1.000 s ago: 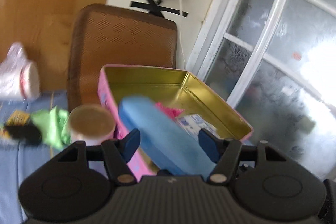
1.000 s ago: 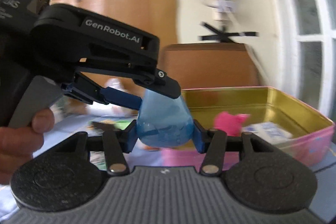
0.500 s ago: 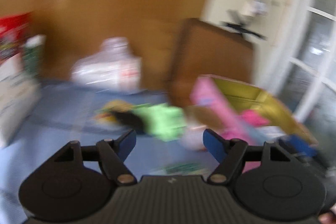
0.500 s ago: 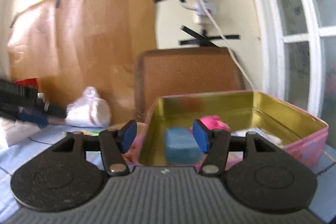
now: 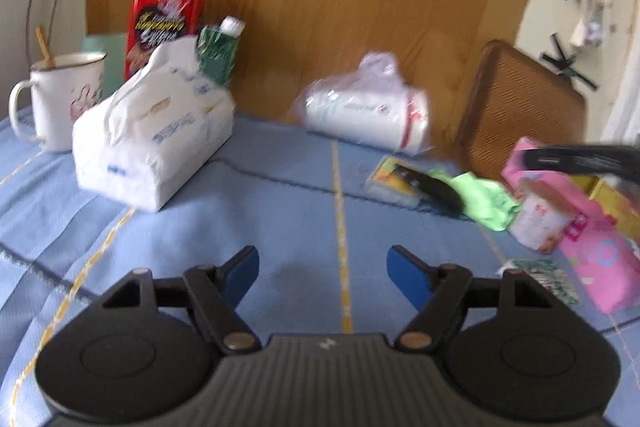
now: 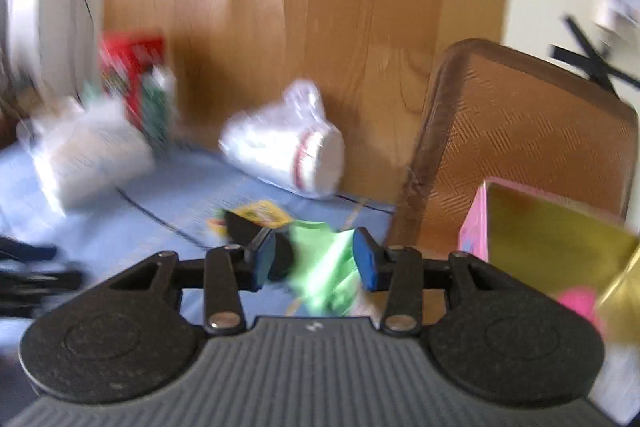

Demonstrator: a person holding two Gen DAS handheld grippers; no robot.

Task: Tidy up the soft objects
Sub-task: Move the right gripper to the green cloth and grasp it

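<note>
My left gripper [image 5: 322, 275] hangs open over the blue tablecloth [image 5: 280, 219] with nothing between its fingers. My right gripper [image 6: 314, 259] points at a crumpled green cloth [image 6: 320, 267] lying on the table beyond its fingertips; its jaws are closing and do not press on anything. That green cloth [image 5: 480, 199] shows in the left wrist view beside a black soft thing [image 5: 436, 191] and a paper cup [image 5: 540, 215]. The pink tin [image 6: 474, 223] with a gold inside stands at the right, a pink soft thing [image 6: 580, 301] in it. The picture is blurred.
A white tissue pack [image 5: 152, 131], a mug [image 5: 60, 99], a red box [image 5: 168, 15] and a green pouch [image 5: 218, 55] stand at the back left. A bagged white roll [image 5: 368, 111] lies against the wooden board. A brown tray [image 6: 520, 147] leans behind the tin.
A blue sponge was between both grippers over the tin, then lay inside it. Both grippers have since swung left toward the table, and the sponge is out of view.
</note>
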